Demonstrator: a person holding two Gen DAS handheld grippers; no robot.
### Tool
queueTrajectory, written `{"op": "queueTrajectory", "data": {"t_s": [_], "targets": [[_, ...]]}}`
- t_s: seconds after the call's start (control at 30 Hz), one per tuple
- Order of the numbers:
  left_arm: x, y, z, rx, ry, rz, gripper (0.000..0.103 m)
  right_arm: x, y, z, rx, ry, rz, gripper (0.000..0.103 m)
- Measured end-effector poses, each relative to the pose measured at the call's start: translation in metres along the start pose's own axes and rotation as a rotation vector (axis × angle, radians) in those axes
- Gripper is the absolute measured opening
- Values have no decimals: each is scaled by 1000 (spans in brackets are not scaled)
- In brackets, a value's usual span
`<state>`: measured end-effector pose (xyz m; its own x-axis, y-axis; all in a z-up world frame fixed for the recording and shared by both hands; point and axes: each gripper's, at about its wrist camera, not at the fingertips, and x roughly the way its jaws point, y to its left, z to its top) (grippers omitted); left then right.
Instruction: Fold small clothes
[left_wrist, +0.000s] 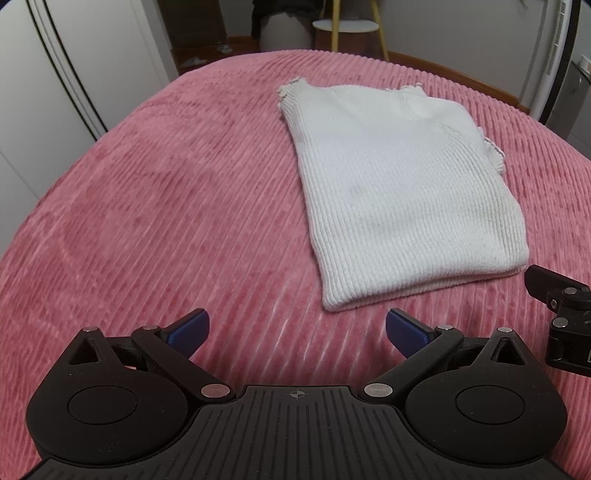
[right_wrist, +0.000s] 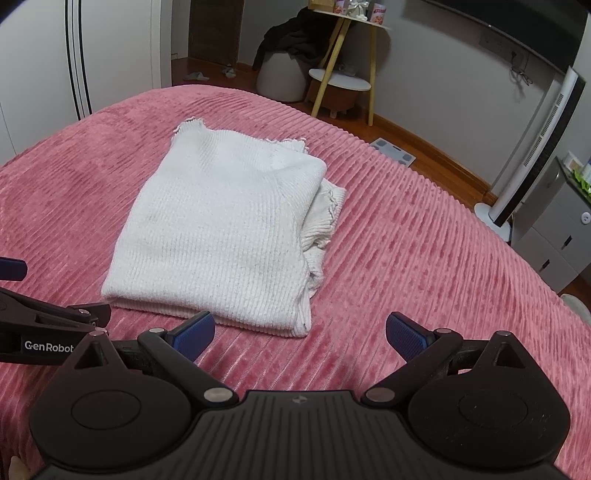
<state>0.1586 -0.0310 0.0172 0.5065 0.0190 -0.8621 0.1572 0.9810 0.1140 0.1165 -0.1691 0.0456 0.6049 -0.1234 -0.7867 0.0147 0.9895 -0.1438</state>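
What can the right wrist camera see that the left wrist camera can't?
Only the right wrist view shows the sweater's bunched sleeve poking out at the side, a grey cabinet and a scale on the floor. Only the left wrist view shows the bare stretch of pink blanket left of the sweater. Both show the folded white sweater on the blanket, a yellow-legged side table, and open, empty tongs: left, right.

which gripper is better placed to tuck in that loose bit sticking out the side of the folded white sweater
Right, probably. The loose ribbed edge sticks out on the sweater side facing the right gripper, which is open with bare blanket ahead. The left gripper, also open, sits toward the opposite side.
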Motion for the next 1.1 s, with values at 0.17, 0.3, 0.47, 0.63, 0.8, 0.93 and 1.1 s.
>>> {"op": "queueTrajectory", "data": {"t_s": [0.17,0.3,0.47,0.63,0.8,0.93,1.1], "targets": [[1,1,0,-3,7,3,103,0,0,0,4,-2,0,99],[2,3,0,-24,19,-14,103,0,0,-1,-1,-6,-4,99],[-2,1,-2,-9,-15,-10,103,0,1,-1,-7,-7,-6,99],[-2,1,-1,-7,-18,2,103,-1,1,0,-7,-7,-8,99],[-2,1,-1,-4,-14,7,103,0,2,0,-13,-12,-7,99],[-4,-1,-2,13,-27,8,103,0,4,1,-19,-14,-8,99],[-4,-1,-2,11,-24,5,103,0,6,0,-24,-14,-10,99]]}}
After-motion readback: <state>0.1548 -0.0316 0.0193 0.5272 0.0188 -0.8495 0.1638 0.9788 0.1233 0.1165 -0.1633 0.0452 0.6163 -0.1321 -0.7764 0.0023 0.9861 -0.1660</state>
